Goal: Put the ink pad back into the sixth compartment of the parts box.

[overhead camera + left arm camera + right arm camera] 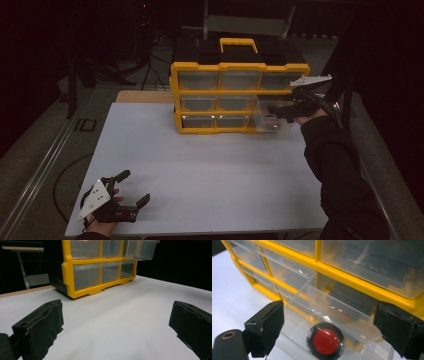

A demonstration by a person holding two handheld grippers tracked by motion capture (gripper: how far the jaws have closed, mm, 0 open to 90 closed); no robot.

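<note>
A yellow organizer (240, 95) with several clear drawers stands at the back of the white table (210, 170). Its right-hand middle drawer (272, 117) is pulled out. In the right gripper view a round black-rimmed object with a red centre (326, 341) lies inside that clear drawer (337, 305). My right gripper (332, 315) hangs open just above it, jaws wide apart, touching nothing. My left gripper (134, 187) rests open near the table's front left corner with nothing between its jaws (116, 325); the organizer (67, 270) is far ahead of it.
The organizer has a yellow carry handle (239, 45) on its black top. Behind the table stand dark stands and cables on the floor. A metal rail (45, 160) runs along the table's left side.
</note>
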